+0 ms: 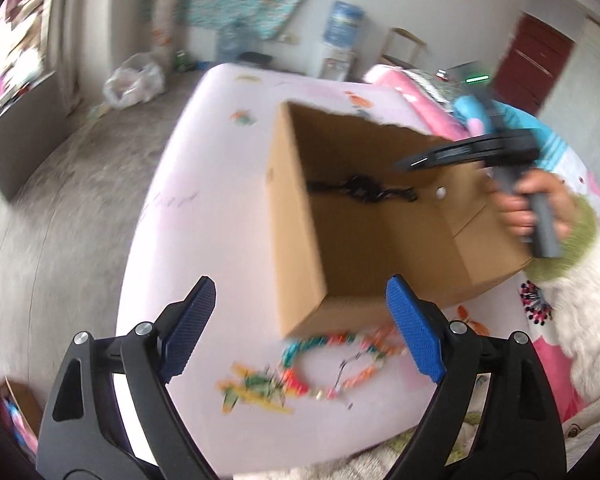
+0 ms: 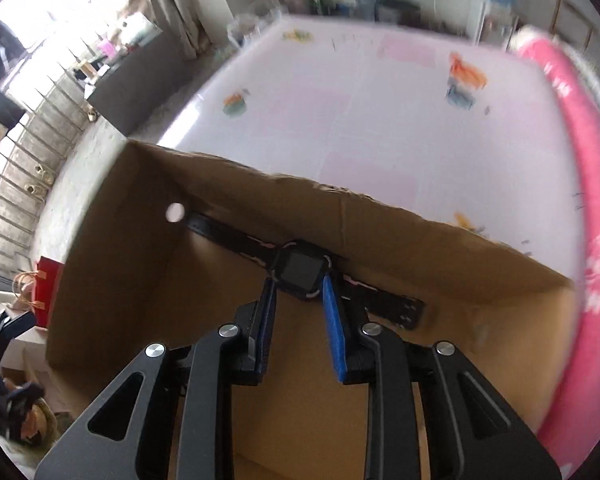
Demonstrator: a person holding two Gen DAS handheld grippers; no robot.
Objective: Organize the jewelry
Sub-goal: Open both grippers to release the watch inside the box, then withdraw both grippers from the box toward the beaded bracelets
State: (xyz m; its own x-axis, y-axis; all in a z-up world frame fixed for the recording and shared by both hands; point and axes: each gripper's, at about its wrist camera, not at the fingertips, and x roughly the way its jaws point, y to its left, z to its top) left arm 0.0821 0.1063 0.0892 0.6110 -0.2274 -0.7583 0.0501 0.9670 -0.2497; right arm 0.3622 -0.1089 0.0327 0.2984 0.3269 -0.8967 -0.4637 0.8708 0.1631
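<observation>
An open cardboard box stands on the pale pink table top. A black wristwatch lies flat on its bottom against the far wall. In front of the box lies a string of coloured beads. My left gripper hovers above the beads, open wide with nothing between its blue pads. A hand holds my right gripper over the box. In the right wrist view that gripper points down at the watch, jaws partly apart, pads not pressing on it.
Yellow and green bits lie left of the beads. Small coloured pieces dot the far table. A pink roll runs along the right edge. A plastic bag and a water dispenser stand on the floor beyond.
</observation>
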